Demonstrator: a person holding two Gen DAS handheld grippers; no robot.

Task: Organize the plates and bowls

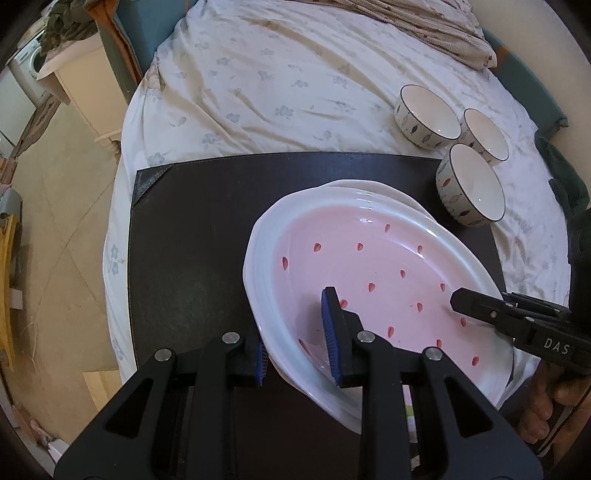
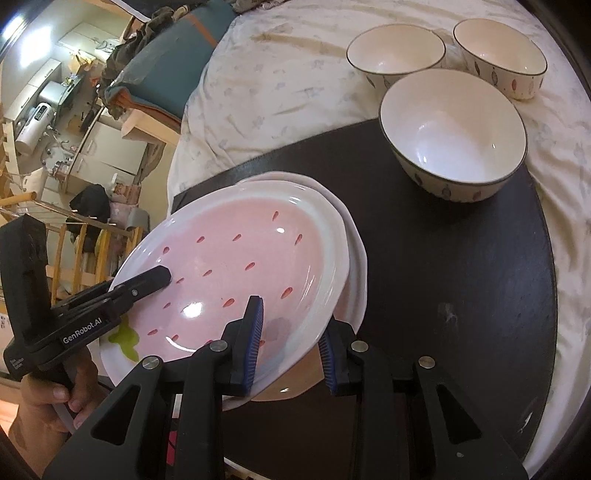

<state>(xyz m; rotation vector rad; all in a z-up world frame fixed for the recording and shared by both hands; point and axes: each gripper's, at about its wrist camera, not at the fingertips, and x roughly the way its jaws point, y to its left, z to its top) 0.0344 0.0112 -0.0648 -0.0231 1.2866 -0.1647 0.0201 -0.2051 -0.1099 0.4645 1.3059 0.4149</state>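
A pink plate with red seed marks and a white rim (image 1: 369, 266) (image 2: 251, 269) is held tilted over another white plate (image 2: 356, 258) on a dark mat (image 1: 207, 229) (image 2: 443, 266). My left gripper (image 1: 295, 332) straddles the pink plate's left rim, one finger inside and one under it; it also shows in the right wrist view (image 2: 159, 277). My right gripper (image 2: 291, 332) straddles the plate's right rim; it also shows in the left wrist view (image 1: 458, 301). Three white bowls with leaf print (image 1: 469, 184) (image 1: 426, 116) (image 1: 484, 134) stand at the right, the nearest (image 2: 452, 133) on the mat's far edge.
The mat lies on a bed with a floral white sheet (image 1: 277, 74). A folded beige cloth (image 1: 436, 33) lies at the far right. Floor and furniture (image 1: 55, 184) are to the left of the bed.
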